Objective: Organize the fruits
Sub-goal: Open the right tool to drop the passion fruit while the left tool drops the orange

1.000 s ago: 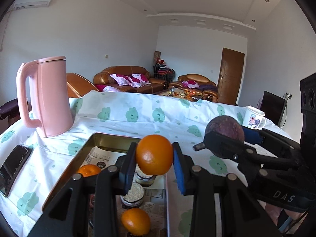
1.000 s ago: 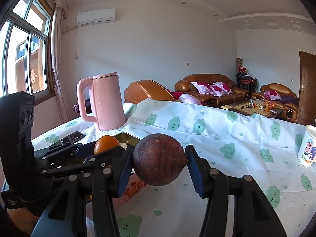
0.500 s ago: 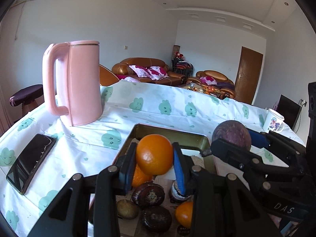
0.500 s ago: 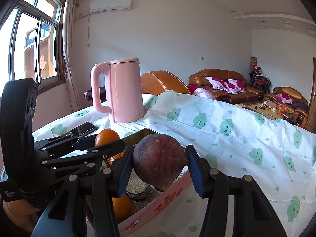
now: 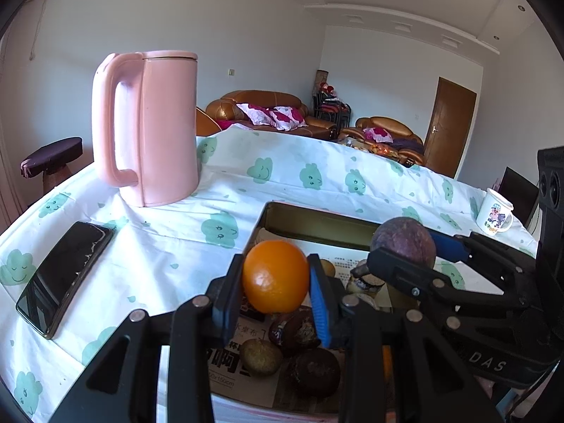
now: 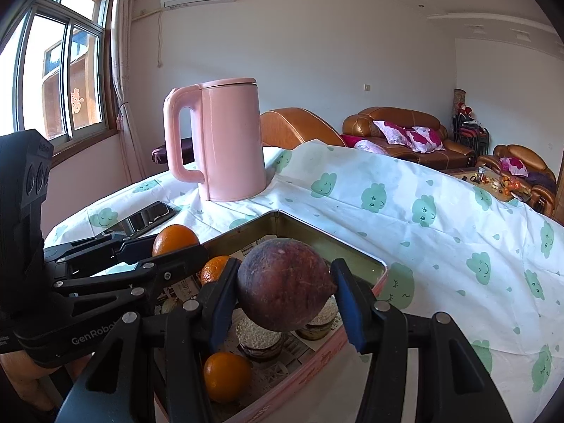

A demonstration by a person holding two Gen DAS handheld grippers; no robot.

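Glossy round orange (image 5: 275,276) clamped in left gripper (image 5: 275,282); right gripper (image 6: 283,290) squeezes matte purple fruit (image 6: 283,283).

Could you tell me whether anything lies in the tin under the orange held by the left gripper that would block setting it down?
Yes: beneath the round orange in the left gripper, dark brown fruits crowd the paper-lined metal tin.
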